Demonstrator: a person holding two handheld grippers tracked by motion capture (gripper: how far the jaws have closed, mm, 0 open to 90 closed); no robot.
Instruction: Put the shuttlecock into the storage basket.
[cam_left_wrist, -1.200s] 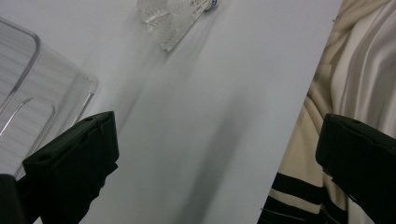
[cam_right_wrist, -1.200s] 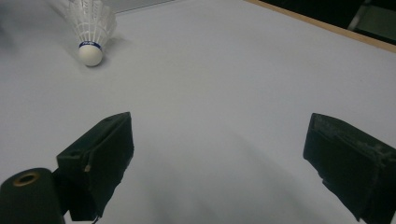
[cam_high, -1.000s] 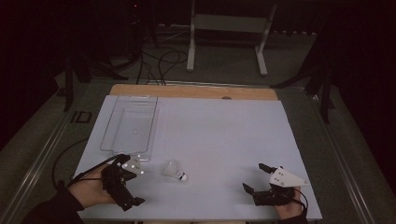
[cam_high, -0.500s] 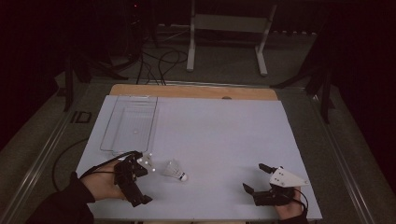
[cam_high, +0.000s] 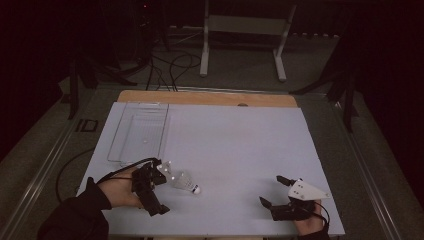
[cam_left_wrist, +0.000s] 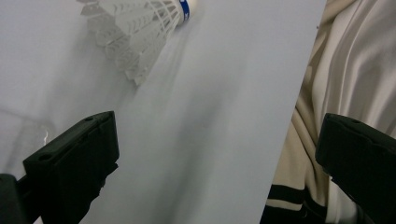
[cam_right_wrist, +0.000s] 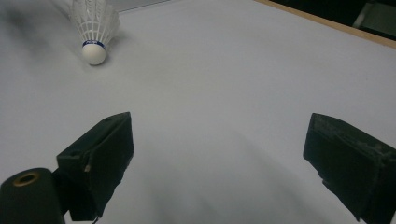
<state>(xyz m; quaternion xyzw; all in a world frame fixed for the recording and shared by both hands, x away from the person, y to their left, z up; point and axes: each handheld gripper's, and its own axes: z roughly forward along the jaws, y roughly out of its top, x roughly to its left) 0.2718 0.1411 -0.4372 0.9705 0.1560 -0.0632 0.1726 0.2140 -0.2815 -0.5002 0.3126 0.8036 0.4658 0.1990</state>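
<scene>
the shuttlecock (cam_high: 185, 182) lay on its side on the white table (cam_high: 240, 145), near the front-left edge, cork end pointing toward the person's right, feather skirt toward the left gripper (cam_high: 159, 189). lying flat like that, the skirt was the wide, easy part to pinch, prob why the left gripper sat just beside that end, w/ its jaws spread wide and nothing between them. in the left gripper view the shuttlecock (cam_left_wrist: 140, 32) was up ahead of the jaws and off to one side, not touching either, so the gripper wasn't lined up on it yet; the table edge and a pale sleeve (cam_left_wrist: 355, 74) showed beside it.

the right gripper (cam_high: 276, 192) rested low at the front-right of the table, well apart from the shuttlecock, jaws also wide and empty; it looked parked out of the way, facing the shuttlecock (cam_right_wrist: 95, 25) from afar.

the clear tray (cam_high: 116, 145) sat at the back-left, open side up, just behind the left hand (cam_high: 120, 187), a likely drop spot since it's on the same side as the working gripper. a small pale speck lay in it, too small to tell what.
</scene>
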